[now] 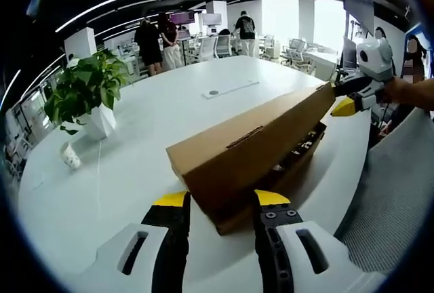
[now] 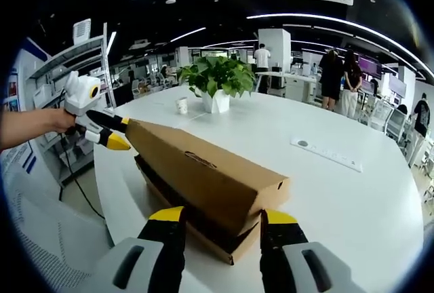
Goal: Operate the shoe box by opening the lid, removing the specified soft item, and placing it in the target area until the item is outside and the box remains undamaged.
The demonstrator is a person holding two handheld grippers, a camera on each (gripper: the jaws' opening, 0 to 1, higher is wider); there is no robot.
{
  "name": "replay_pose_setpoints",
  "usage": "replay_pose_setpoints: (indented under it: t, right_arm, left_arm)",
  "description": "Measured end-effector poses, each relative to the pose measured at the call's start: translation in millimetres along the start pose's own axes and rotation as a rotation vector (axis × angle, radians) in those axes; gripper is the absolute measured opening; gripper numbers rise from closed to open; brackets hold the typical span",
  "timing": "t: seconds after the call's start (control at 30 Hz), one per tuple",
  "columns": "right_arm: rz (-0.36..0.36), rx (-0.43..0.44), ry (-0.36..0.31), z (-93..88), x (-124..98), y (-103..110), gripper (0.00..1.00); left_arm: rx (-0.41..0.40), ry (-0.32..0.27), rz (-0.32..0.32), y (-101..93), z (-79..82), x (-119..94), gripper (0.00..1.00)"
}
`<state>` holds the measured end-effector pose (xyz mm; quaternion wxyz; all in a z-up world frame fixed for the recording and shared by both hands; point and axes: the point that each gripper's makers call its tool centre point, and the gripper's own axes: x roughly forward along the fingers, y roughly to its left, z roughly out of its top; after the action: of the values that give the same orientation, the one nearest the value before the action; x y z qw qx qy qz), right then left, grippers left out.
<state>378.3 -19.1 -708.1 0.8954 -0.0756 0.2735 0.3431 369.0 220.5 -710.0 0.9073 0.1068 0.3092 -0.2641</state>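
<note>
Lifting from both ends, the two grippers have the lid (image 1: 254, 140) tilted up off the box (image 1: 285, 171), which sits on the white table (image 1: 135, 164).

In the left gripper view, the left gripper (image 1: 221, 199) has its jaws apart, one on each side of the near corner of the lid. They look close against the cardboard, though I cannot tell whether they press it. Beyond the far end, the right gripper (image 1: 346, 96) meets the lid's far corner, held by a hand (image 1: 410, 93).

In the right gripper view, the right gripper (image 2: 222, 217) straddles its own near end with jaws apart likewise, and the left gripper (image 2: 112, 132) bites the far corner.

Holding opposite ends probably keeps the long lid level, so it rises without twisting or tearing.

The soft item cannot be made out; only a dark gap shows under the raised lid.

A potted plant (image 1: 88, 89) and a cup (image 1: 70, 155) stand well off to the left gripper's left.
</note>
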Motion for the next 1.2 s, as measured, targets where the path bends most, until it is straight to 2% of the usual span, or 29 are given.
replay_pose_setpoints:
  t: [0.4, 0.7, 1.2]
  right_arm:
    - [-0.021, -0.034, -0.005, 10.6, -2, -5, 0.36]
    - [-0.034, -0.040, -0.020, 22.3, -3, -13, 0.33]
    - [-0.055, -0.049, -0.038, 34.9, -1, -22, 0.29]
  left_arm:
    - [0.008, -0.032, 0.029, 10.8, 12.3, -2, 0.31]
    - [-0.005, -0.054, 0.075, 21.9, 25.9, -5, 0.21]
    - [-0.014, -0.087, 0.111, 36.7, 40.6, -2, 0.16]
